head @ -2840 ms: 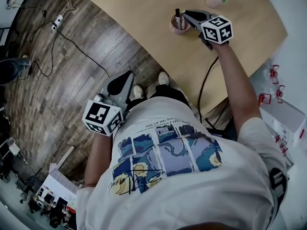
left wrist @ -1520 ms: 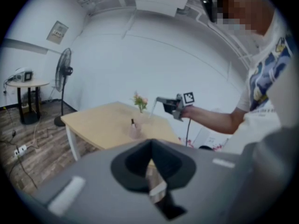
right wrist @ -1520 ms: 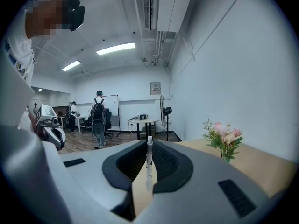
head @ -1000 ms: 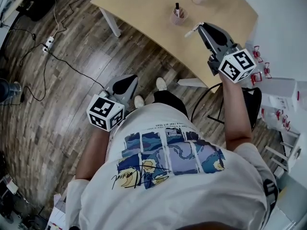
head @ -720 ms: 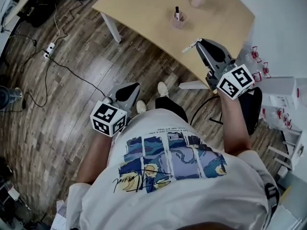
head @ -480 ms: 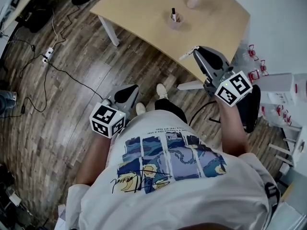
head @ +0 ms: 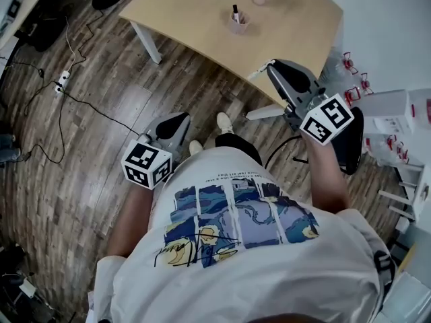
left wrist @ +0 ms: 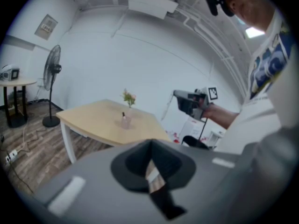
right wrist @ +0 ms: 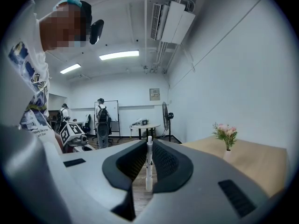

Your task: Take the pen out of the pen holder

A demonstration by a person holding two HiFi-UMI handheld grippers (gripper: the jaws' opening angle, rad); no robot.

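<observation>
Your right tool [right wrist: 148, 146] pinches a white pen [right wrist: 148, 169] between its pads, pen upright, at the near edge of the counter [head: 296, 25]. Your left tool [head: 176, 118] is pressed together on nothing, low over the wood floor [head: 81, 147]. The pen holder [head: 238, 24] stands well apart on the counter (a dark pen [head: 236, 10] stands in it).

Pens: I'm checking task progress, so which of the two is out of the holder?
The white pen, clamped in the right tongs; the dark-capped one stands in the pink holder on the table.
</observation>
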